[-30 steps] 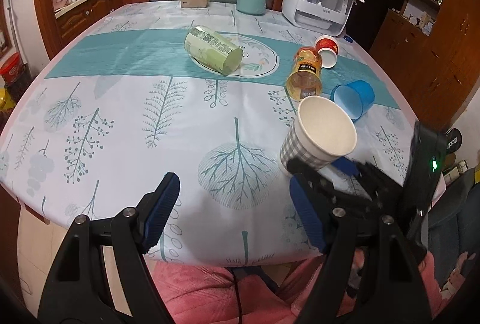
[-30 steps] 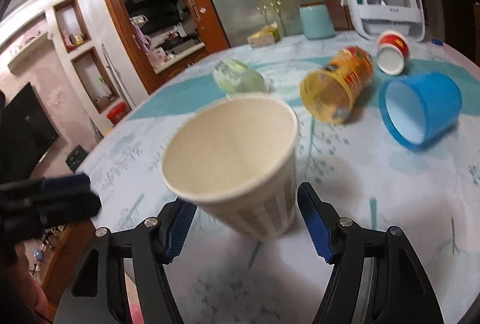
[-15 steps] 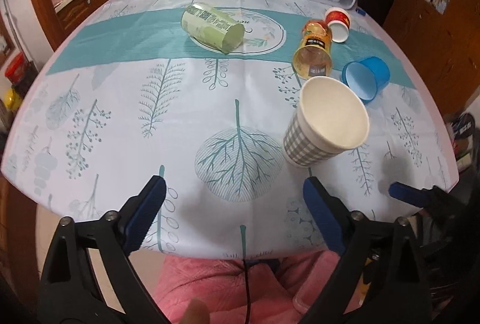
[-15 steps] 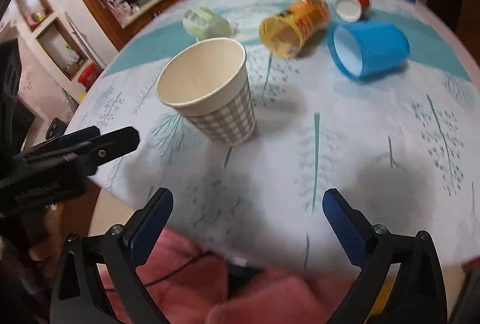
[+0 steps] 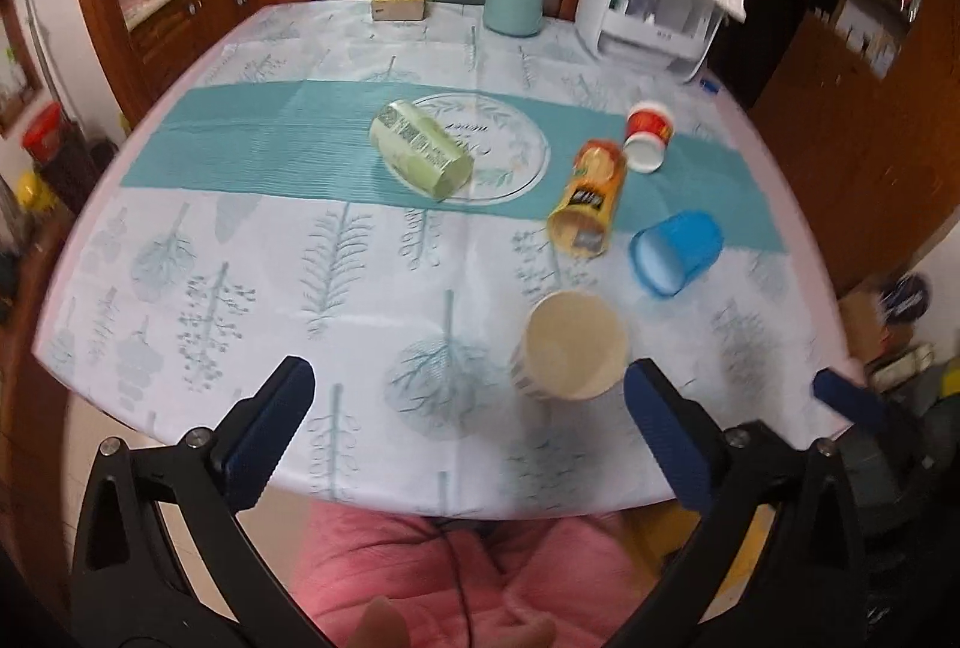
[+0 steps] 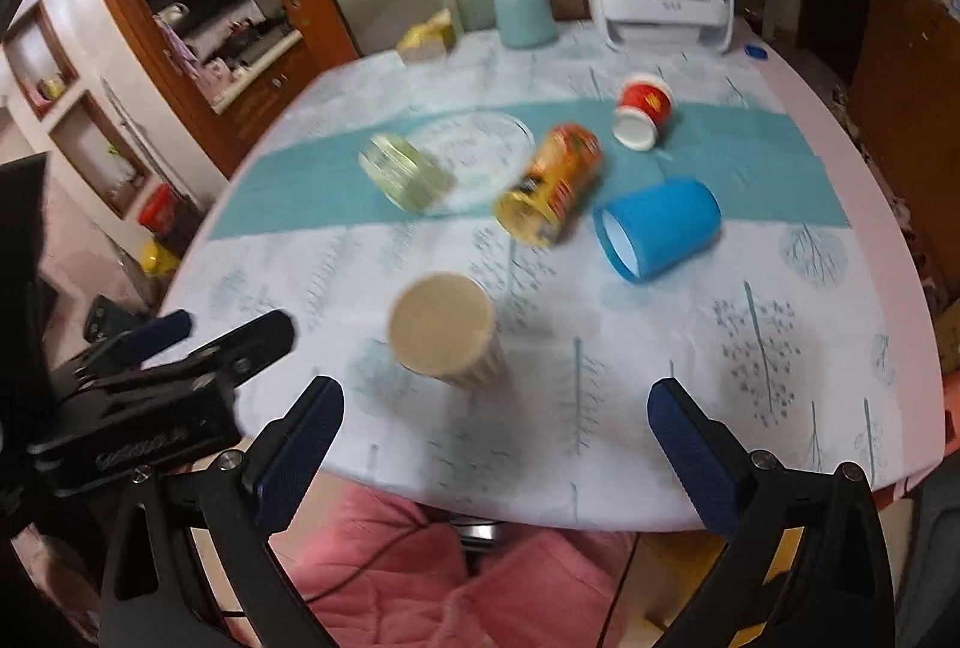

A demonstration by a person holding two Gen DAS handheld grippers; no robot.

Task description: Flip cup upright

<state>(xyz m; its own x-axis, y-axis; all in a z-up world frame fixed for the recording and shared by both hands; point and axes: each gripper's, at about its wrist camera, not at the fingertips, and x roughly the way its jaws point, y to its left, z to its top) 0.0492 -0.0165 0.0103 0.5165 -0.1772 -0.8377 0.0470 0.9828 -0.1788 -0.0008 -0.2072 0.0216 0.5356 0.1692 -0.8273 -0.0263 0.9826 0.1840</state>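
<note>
We see the checked paper cup standing upright on the tree-patterned tablecloth near the front edge of the round table, its mouth facing up and nothing visible inside it. Beyond it four other containers lie on their sides: a blue plastic cup with its pale inside turned toward us, an orange printed tube-shaped cup, a red and white paper cup, and a pale green printed cup resting on the teal runner. At the far edge stands a light teal canister.

Our left gripper has its blue-padded jaws spread wide, holding nothing, clear of the checked cup. Our right gripper is likewise spread wide and empty, with the cup ahead of it and apart from both pads.
</note>
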